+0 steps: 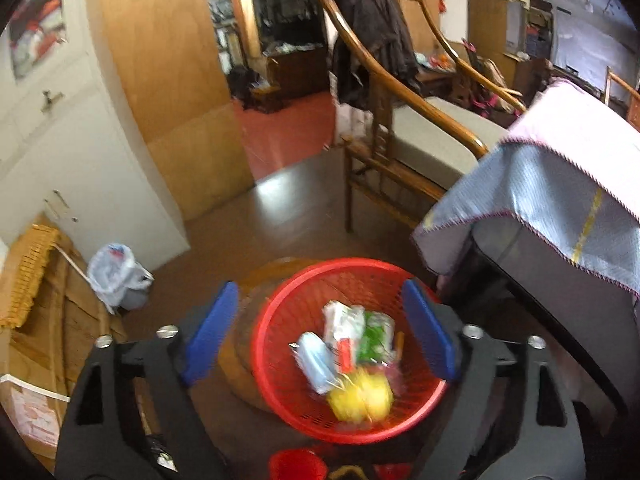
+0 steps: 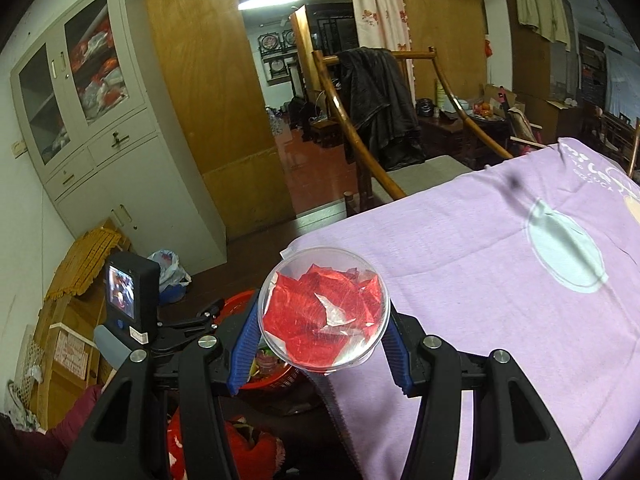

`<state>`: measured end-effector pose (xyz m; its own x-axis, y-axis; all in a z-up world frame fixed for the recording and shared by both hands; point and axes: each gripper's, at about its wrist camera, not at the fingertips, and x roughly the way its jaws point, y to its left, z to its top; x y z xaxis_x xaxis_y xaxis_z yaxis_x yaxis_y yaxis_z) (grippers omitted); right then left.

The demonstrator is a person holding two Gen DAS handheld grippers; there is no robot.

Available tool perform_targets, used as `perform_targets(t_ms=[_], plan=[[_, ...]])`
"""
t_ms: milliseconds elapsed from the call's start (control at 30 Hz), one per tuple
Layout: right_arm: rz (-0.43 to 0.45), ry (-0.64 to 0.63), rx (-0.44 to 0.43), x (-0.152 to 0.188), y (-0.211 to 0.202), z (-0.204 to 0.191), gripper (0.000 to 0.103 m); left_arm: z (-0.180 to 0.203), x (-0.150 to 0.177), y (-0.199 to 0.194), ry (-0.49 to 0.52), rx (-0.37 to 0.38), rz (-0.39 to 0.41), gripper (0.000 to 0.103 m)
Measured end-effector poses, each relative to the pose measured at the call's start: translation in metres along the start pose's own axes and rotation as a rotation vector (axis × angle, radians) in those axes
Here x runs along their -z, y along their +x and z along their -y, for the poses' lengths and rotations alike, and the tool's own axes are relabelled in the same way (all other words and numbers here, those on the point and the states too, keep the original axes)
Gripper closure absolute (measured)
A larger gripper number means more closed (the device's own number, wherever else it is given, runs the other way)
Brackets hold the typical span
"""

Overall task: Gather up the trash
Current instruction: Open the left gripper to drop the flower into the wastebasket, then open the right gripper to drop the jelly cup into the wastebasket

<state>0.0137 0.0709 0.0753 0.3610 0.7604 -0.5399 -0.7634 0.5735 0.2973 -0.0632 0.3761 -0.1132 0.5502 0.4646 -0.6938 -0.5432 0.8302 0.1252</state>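
Clear plastic cup (image 2: 324,312), red wrapper inside: light, thin-walled, crushable. Right gripper (image 2: 320,340) clamped across its sides; left gripper (image 1: 320,332) apart, empty, over red basket (image 1: 280,360).

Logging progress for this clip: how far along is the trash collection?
Done: several wrappers lie in the red basket, under the open, empty left gripper. In hand: the right gripper clamps a clear lidded cup. Left: binning it; the purple cloth shows no other trash.
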Motion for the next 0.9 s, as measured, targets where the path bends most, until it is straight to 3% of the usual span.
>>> perform_targets(t_ms=[133, 367, 633, 900], plan=[[-0.026, -0.016, -0.018, -0.001, 0.012, -0.007, 0.049, -0.007, -0.004, -0.006, -0.016, -0.013, 0.009, 0.007], [-0.087, -0.078, -0.057, -0.004, 0.041, -0.035, 0.048, -0.024, -0.004, 0.006, -0.045, 0.034, -0.160, 0.007], [-0.185, -0.181, -0.107, -0.005, 0.089, -0.079, 0.048, -0.044, 0.024, 0.023, 0.006, -0.038, -0.264, 0.007], [-0.300, -0.237, -0.133, -0.003, 0.153, -0.117, 0.048, -0.073, 0.051, 0.041, -0.037, 0.004, -0.370, 0.007]])
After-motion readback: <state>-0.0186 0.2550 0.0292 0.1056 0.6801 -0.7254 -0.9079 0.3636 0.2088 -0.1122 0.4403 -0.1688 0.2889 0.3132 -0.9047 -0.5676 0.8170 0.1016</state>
